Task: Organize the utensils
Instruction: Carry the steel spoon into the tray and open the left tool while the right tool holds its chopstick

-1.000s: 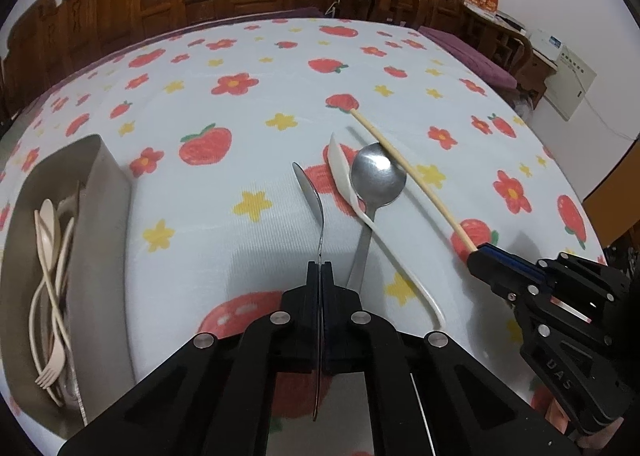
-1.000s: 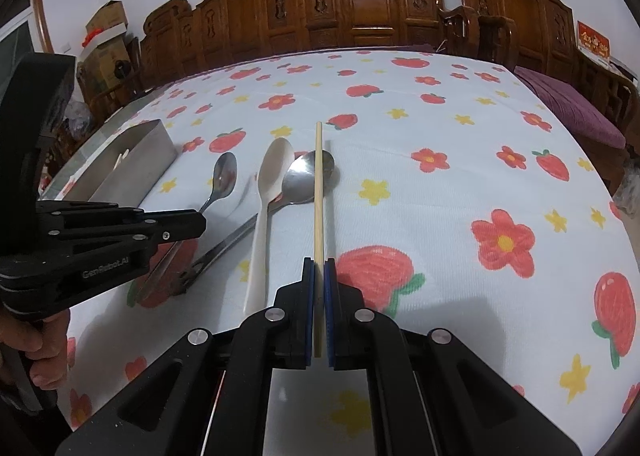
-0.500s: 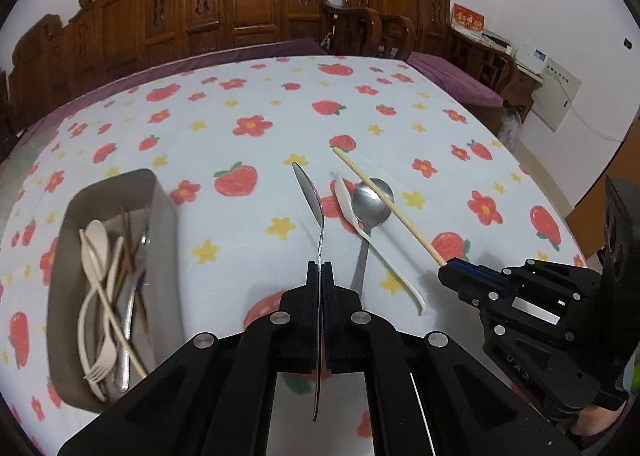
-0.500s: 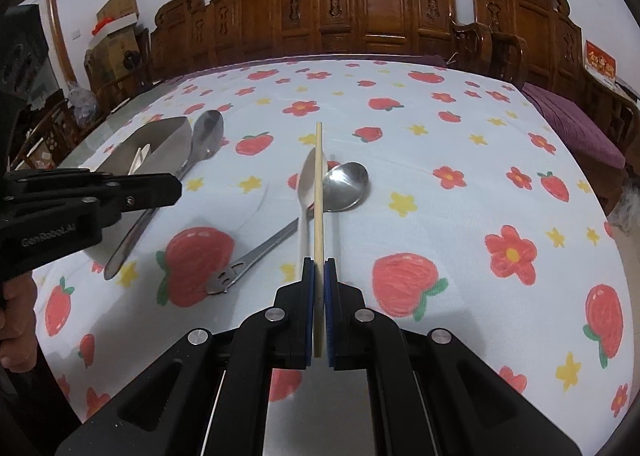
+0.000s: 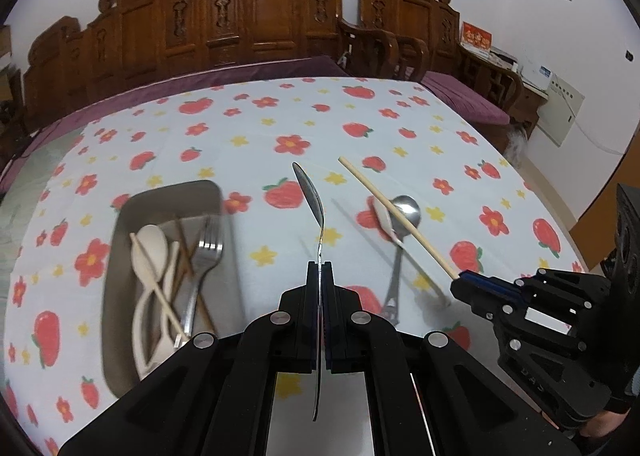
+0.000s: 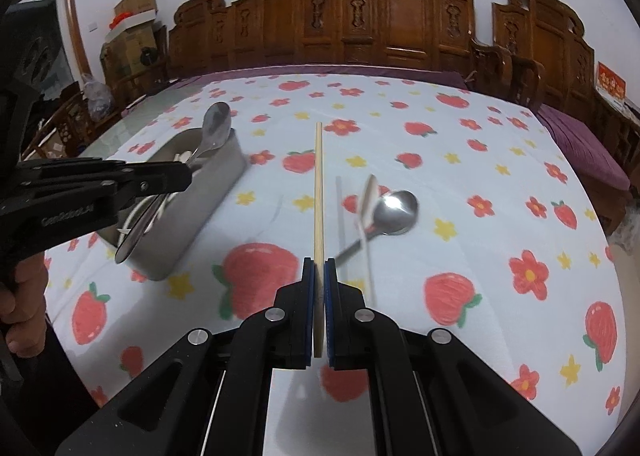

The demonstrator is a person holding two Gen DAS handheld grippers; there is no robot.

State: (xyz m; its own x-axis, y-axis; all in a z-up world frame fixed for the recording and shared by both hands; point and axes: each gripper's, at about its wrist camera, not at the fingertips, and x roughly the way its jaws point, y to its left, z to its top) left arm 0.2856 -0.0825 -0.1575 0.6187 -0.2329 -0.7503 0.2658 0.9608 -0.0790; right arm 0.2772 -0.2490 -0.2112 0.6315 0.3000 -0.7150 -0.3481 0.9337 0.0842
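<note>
My left gripper (image 5: 319, 266) is shut on a small metal spoon (image 5: 312, 196) and holds it in the air, right of the metal tray (image 5: 120, 240). In the right wrist view that spoon (image 6: 214, 124) hangs over the tray (image 6: 216, 184). My right gripper (image 6: 319, 262) is shut on a wooden chopstick (image 6: 318, 176), also raised; it shows in the left wrist view (image 5: 392, 212). A large metal spoon (image 6: 394, 208) and a cream plastic spoon (image 6: 366, 200) lie on the strawberry tablecloth (image 6: 480, 160).
The tray holds cream spoons (image 5: 150, 248), a metal fork (image 5: 208, 252) and chopsticks (image 5: 184, 252). Carved wooden chairs (image 5: 256, 24) line the table's far side. Boxes (image 6: 132, 12) stand at the far left.
Both grippers rose higher above the table with their utensils. The left gripper swung its spoon left, closer to the tray. The two spoons on the cloth stayed put.
</note>
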